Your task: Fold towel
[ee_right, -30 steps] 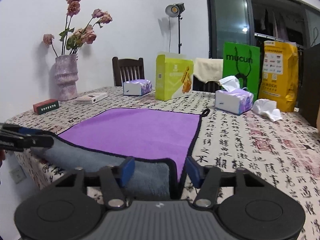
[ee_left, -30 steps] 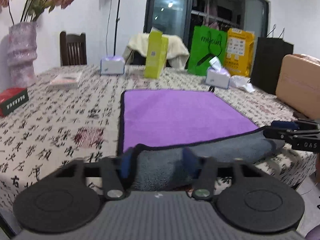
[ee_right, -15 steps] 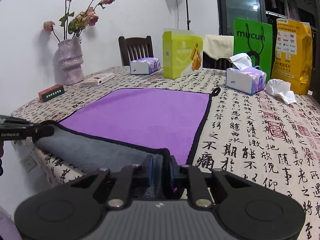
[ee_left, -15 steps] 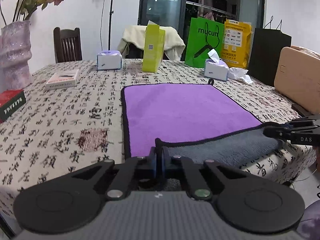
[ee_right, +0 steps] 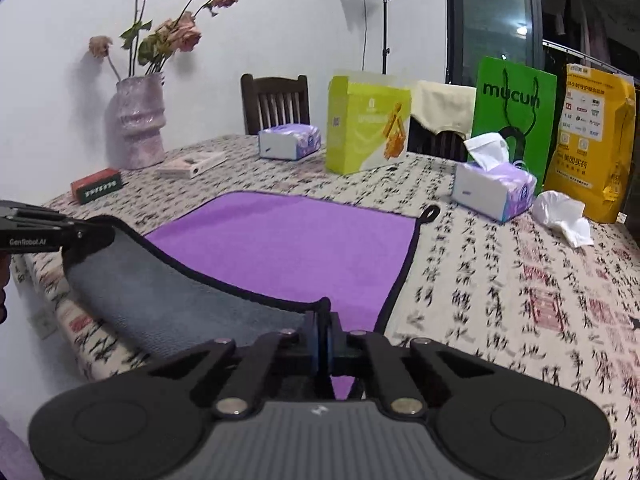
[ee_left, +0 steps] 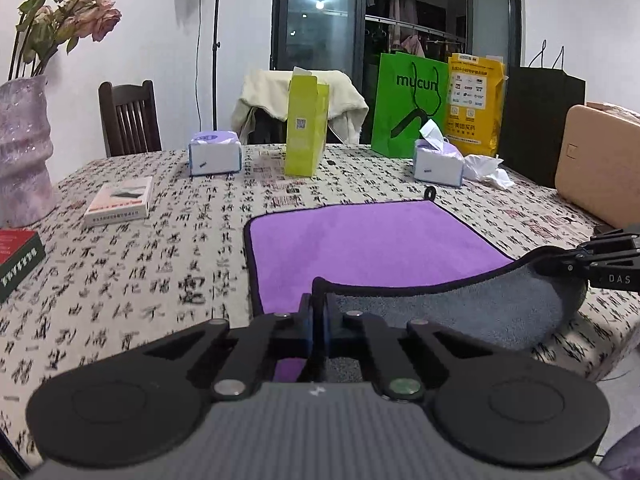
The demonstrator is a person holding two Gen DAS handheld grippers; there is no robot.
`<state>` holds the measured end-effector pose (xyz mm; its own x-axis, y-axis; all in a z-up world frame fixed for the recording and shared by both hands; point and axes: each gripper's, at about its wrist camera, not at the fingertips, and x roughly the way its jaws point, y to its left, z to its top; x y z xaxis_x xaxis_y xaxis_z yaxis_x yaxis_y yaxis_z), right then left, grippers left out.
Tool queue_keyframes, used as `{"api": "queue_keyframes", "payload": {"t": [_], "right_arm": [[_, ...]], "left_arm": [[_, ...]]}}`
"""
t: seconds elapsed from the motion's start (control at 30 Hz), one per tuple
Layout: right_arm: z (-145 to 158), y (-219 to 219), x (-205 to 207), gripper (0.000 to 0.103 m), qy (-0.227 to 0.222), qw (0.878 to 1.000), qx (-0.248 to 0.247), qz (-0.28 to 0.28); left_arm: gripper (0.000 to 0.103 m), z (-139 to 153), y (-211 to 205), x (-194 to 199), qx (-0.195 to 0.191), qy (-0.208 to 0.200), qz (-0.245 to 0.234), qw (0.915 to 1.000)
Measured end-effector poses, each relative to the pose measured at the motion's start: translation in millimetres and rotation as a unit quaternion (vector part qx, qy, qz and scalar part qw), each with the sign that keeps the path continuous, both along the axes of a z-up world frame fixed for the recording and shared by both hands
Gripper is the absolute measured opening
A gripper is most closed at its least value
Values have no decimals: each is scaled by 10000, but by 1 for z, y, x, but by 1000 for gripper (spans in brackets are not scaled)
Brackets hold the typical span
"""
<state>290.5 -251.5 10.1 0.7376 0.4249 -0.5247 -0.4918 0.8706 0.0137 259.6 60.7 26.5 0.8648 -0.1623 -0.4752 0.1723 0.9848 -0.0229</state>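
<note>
A purple towel [ee_left: 360, 244] with a grey underside and black edging lies on the patterned tablecloth; it also shows in the right wrist view [ee_right: 288, 248]. My left gripper [ee_left: 317, 320] is shut on the towel's near left corner. My right gripper [ee_right: 323, 332] is shut on the near right corner. Both corners are lifted off the table, so the near edge hangs between them and its grey underside [ee_left: 480, 312] faces me. The right gripper shows at the right of the left wrist view [ee_left: 580, 264]. The left gripper shows at the left of the right wrist view [ee_right: 80, 234].
Beyond the towel stand a tissue box [ee_left: 438, 164], a yellow-green carton [ee_left: 306, 128], a second tissue box [ee_left: 215, 153], a green bag [ee_left: 408, 104] and a yellow bag [ee_left: 474, 100]. A vase [ee_left: 22, 156], a white box [ee_left: 120, 200] and a red box [ee_left: 16, 256] sit left. A tan case [ee_left: 600, 164] is at right.
Both grippers closed on the towel's near corners. They then lifted the corners and carried the near edge up and forward over the purple side.
</note>
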Motion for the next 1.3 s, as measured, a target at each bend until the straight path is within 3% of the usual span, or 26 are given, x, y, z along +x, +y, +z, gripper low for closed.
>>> {"api": "queue_keyframes", "payload": {"t": [0.6, 1.3], "right_arm": [[22, 17, 78, 4, -263, 9996, -102, -92], [21, 31, 171, 4, -94, 9995, -257, -162]], "left_arm": [[5, 25, 4, 77, 390, -326, -15, 9987], [5, 20, 14, 166, 458, -117, -107, 9988]]}}
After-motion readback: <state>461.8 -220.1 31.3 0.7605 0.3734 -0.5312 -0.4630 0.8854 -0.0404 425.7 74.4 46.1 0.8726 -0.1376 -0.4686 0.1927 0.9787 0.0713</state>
